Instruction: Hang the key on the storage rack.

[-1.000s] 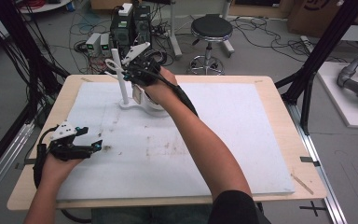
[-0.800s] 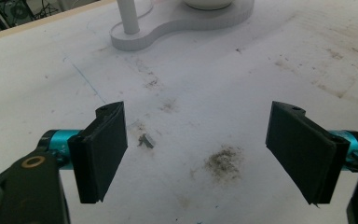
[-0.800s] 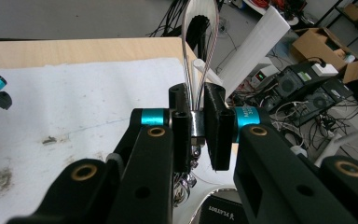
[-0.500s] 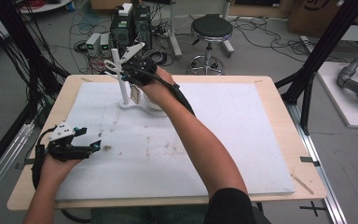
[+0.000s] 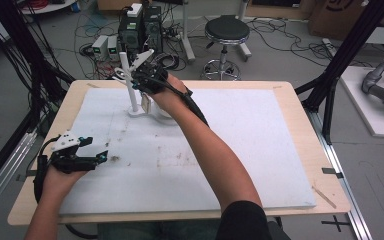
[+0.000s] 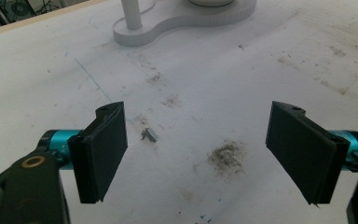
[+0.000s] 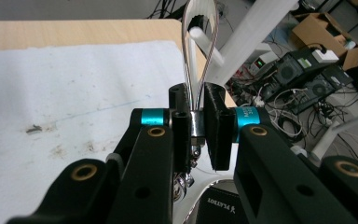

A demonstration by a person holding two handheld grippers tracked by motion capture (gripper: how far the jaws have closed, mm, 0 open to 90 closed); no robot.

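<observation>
Across the middle of the high view, table [image 5: 300, 150]: I see a pale wooden top under a big white mat [image 5: 260, 150], stained in the lower left of the frame.

Stand [image 5: 130, 92]: white, upper left of the high view; a post on a flat two-lobed base. My left gripper view shows that base [image 6: 168, 21] at its top edge with the post cut off; my right gripper view shows the post [image 7: 256, 32] slanting upper right, with a short peg [image 7: 205, 44] sticking out.

Right gripper [image 5: 147, 80]: in the high view it sits right at the post, upper left of centre, my arm reaching across the mat. I can't read the jaws from up there.

Tongs [image 7: 199, 46]: thin, shiny metal strips bent into a tall loop. My right gripper view has them top centre, the loop around the peg. Right jaws are clamped tight on their lower part [image 7: 196, 123]; the arms below are hidden behind the gripper body, so I cannot tell how far the tongs open or whether they grip anything.

Left gripper [image 5: 97, 157]: lower left of the high view, just above the mat. Its own view shows jaws wide apart, nothing between.

Small scrap [image 6: 150, 135]: grey bit on the mat beside a dusty smudge [image 6: 226, 156], too small to identify.
</observation>
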